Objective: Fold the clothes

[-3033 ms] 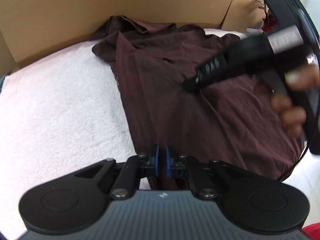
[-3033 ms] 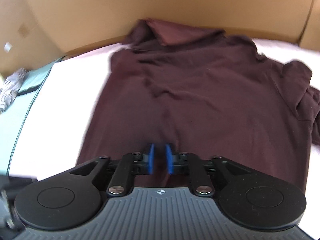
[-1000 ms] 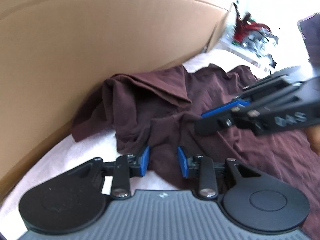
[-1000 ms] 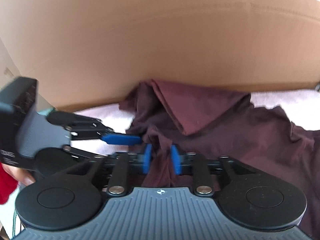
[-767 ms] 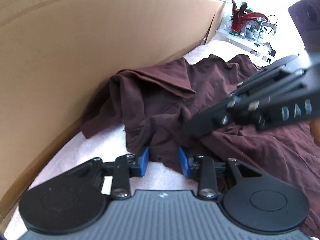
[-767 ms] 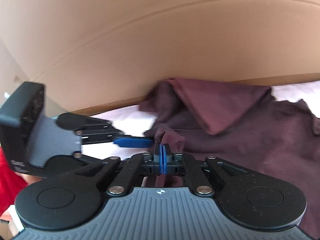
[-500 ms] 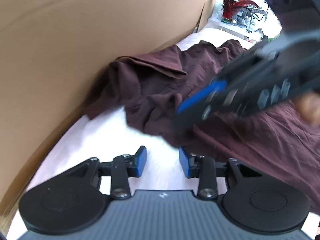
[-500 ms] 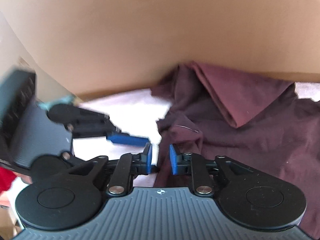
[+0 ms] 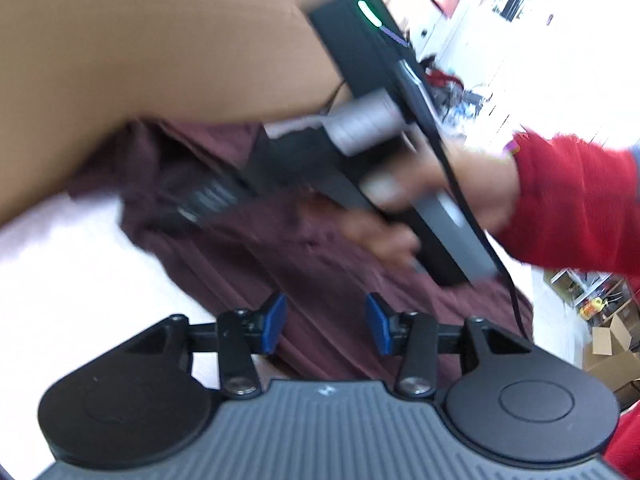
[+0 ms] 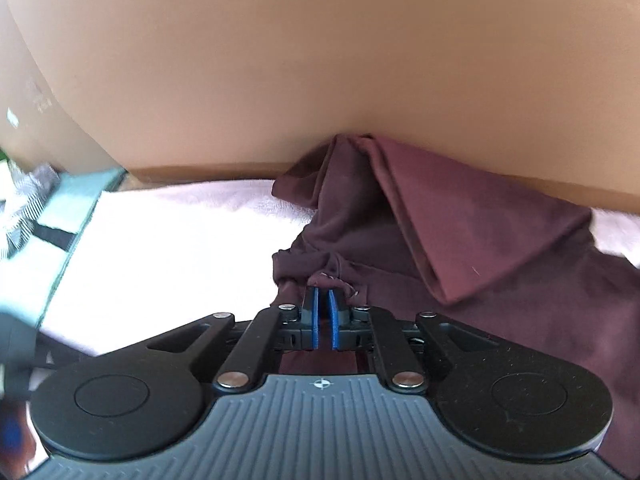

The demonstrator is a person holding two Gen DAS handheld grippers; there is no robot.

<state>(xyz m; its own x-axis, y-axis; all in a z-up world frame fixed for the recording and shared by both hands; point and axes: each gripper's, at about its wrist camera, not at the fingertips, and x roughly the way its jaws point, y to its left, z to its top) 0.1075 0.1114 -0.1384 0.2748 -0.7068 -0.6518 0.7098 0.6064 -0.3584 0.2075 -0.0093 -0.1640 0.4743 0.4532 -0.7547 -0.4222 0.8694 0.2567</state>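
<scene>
Right gripper (image 10: pixel 322 300), just closing, pinches a bunched fold of the maroon shirt (image 10: pixel 460 240); left gripper (image 9: pixel 326 322), just widening, hovers released over it

A cluttered workroom or lab: cardboard boxes (image 9: pixel 612 344), white shelving (image 9: pixel 580 284) crowded with oddments.

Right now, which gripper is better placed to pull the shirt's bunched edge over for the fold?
Right. The right gripper has just closed on the shirt at its bunched edge; the left gripper hangs open above flat cloth, gripping nothing.
</scene>
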